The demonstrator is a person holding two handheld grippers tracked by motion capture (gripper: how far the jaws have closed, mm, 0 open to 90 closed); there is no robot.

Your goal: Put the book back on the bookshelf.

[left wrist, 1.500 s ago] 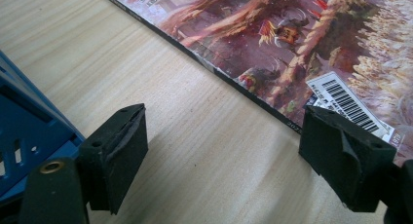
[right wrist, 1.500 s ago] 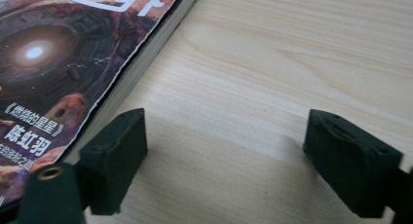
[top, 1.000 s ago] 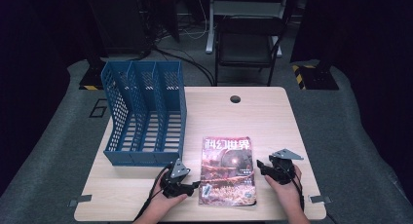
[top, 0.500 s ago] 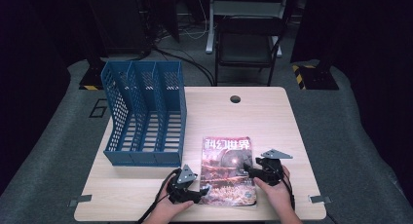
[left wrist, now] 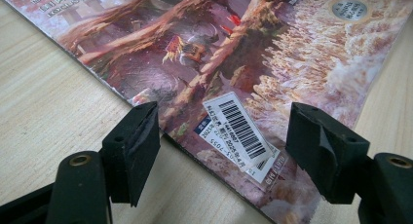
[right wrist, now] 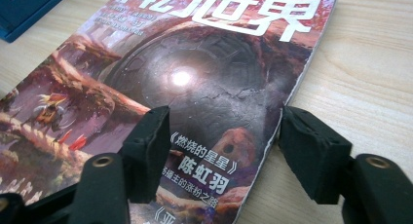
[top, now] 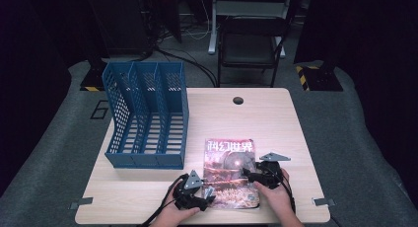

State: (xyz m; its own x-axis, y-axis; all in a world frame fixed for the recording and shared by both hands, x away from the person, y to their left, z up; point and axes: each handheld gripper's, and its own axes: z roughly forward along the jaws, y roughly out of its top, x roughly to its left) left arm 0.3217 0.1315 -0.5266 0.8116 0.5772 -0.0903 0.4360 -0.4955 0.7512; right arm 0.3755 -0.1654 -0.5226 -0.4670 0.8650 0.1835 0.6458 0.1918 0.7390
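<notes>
Pale wooden table (top: 148, 197) carries our glossy flat magazine (top: 229, 173); our left gripper (left wrist: 221, 151) straddles its barcoded corner, jaws just widened, gripping nothing; our right gripper (right wrist: 221, 151) gapes over its right edge.

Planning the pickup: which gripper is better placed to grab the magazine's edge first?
Probably the right gripper: its open jaws straddle the magazine edge. The left gripper, also open, sits at the barcode corner.
</notes>
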